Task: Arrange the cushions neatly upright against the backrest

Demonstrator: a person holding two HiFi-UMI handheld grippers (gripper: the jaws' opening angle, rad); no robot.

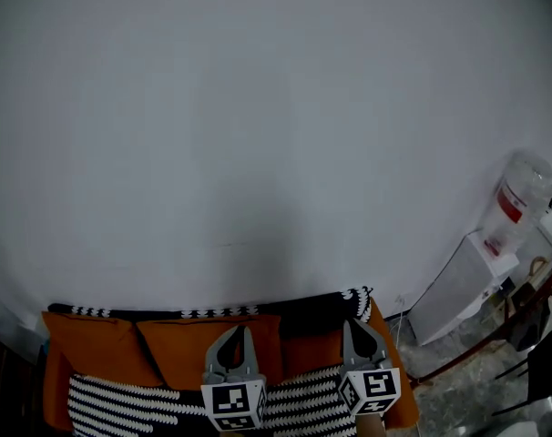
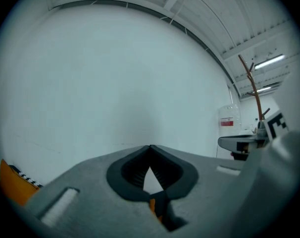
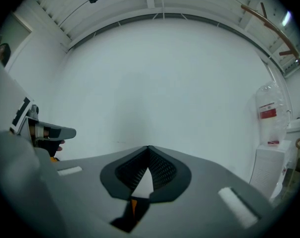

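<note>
Along the bottom of the head view, orange cushions stand against the sofa backrest, whose top carries a black throw with white trim. Another orange cushion leans at the left. A black-and-white striped cover lies in front of them. My left gripper hovers in front of the middle cushion, jaws shut and empty. My right gripper is beside it at the sofa's right end, also shut and empty. Both gripper views face the bare wall over closed tips; an orange cushion corner shows low left.
A plain white wall fills most of the head view. To the sofa's right stands a white appliance with a clear water bottle above it. Dark chair frames stand on the mottled floor at lower right.
</note>
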